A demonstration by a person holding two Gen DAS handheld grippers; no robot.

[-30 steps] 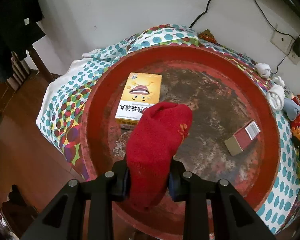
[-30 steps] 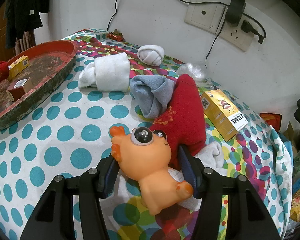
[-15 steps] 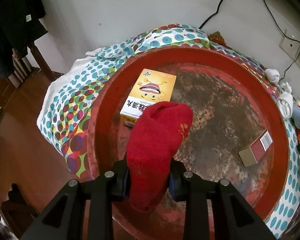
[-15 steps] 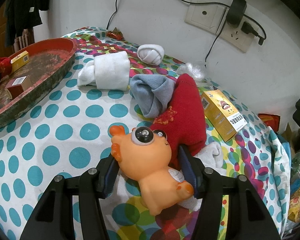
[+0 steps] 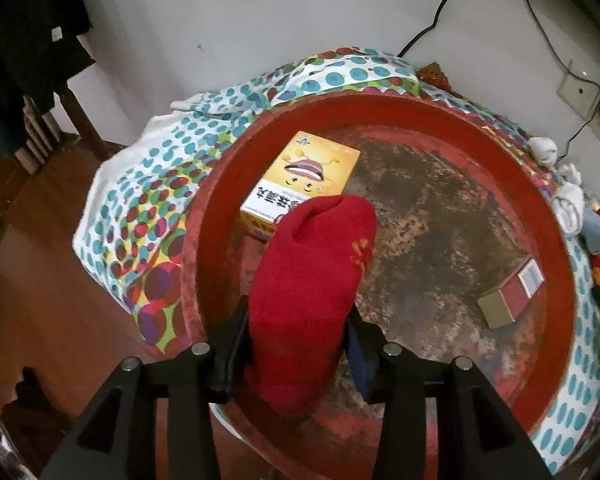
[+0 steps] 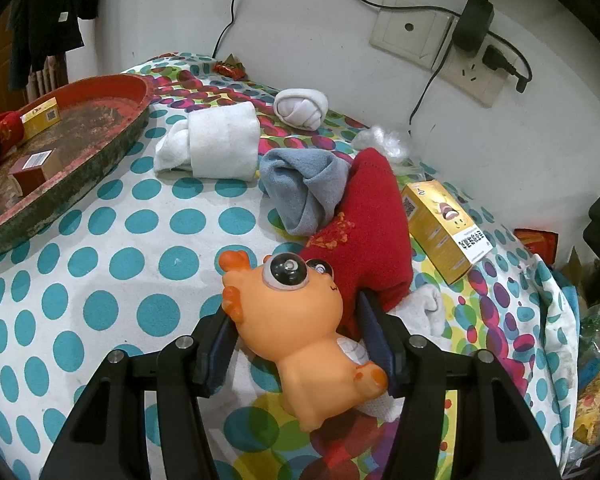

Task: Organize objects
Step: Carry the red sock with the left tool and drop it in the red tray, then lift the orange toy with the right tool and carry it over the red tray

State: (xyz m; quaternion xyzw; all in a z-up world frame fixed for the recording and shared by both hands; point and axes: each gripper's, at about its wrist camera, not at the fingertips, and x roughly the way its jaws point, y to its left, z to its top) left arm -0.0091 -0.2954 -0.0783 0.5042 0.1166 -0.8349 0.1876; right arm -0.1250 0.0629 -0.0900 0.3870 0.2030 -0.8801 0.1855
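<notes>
My left gripper (image 5: pixel 296 344) is shut on a red sock (image 5: pixel 312 280) and holds it over the near left part of the round red tray (image 5: pixel 560 240). In the tray lie a yellow box (image 5: pixel 300 180), partly hidden behind the sock, and a small red-brown box (image 5: pixel 512 296). My right gripper (image 6: pixel 300 344) is shut on an orange rubber toy (image 6: pixel 296 320) with big eyes, just above the dotted cloth (image 6: pixel 140 240). The tray (image 6: pixel 80 184) and the held sock (image 6: pixel 0 132) also show at the left of the right wrist view.
On the dotted cloth lie a white rolled sock (image 6: pixel 216 144), a white knotted sock (image 6: pixel 300 108), a grey sock (image 6: pixel 304 188), a second red sock (image 6: pixel 364 220) and a yellow box (image 6: pixel 440 228). Wall sockets and cables (image 6: pixel 460 48) are behind. The bed edge and wooden floor (image 5: pixel 40 260) lie left.
My left gripper with the red sock has shifted left and back over the tray, so the tray and boxes slid right in view. The right gripper with the toy has hardly moved.
</notes>
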